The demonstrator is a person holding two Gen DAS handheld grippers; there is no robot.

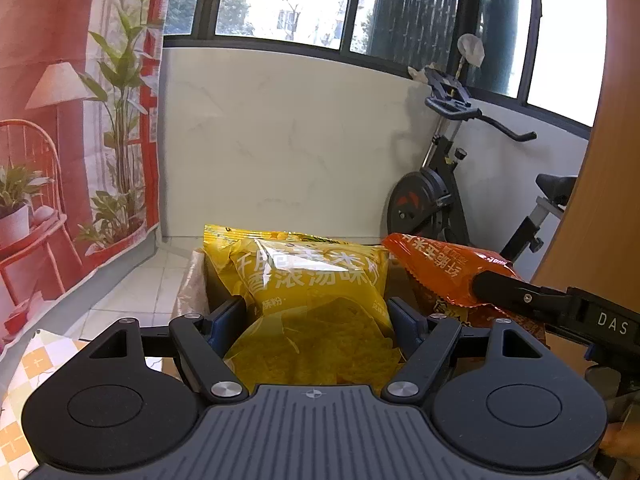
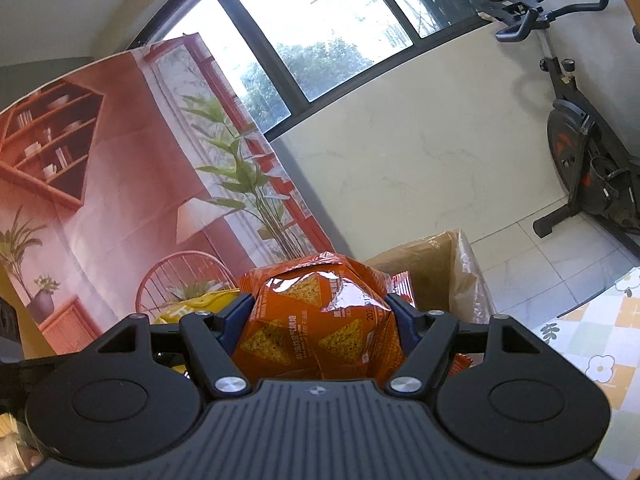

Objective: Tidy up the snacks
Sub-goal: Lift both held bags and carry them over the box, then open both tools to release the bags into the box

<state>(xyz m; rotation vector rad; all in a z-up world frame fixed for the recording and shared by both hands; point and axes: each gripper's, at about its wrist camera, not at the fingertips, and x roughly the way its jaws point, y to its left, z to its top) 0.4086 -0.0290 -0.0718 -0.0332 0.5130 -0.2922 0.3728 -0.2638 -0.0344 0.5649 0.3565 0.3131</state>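
From the left wrist camera, the left gripper (image 1: 316, 312) was clamped across the middle of the yellow chip bag (image 1: 316, 292), its blue pads (image 1: 230, 314) pressing the film on both sides. The bag was held above the open cardboard box (image 1: 192, 292), whose taped rim showed at nine o'clock of the bag. At three o'clock, the orange chip bag (image 1: 436, 268) hung from the right gripper (image 1: 496, 288), just beside the yellow one. To do this step well, each puffy bag probably wanted lowering in upright, one after the other, with a light squeeze so the chips would not crush and the slick film would not slip.

From the right wrist camera, the right gripper was closed on the orange bag's belly, creasing it. The box lay beyond at one o'clock, a corner of the yellow bag at nine o'clock.

A checked floral tablecloth (image 2: 592, 328) covered the surface at four o'clock. The room had a pale tiled floor (image 2: 540, 264), a printed backdrop (image 2: 100, 184) of a red interior, dark-framed windows (image 1: 288, 0), and an exercise bike (image 1: 436, 196) by the wall.
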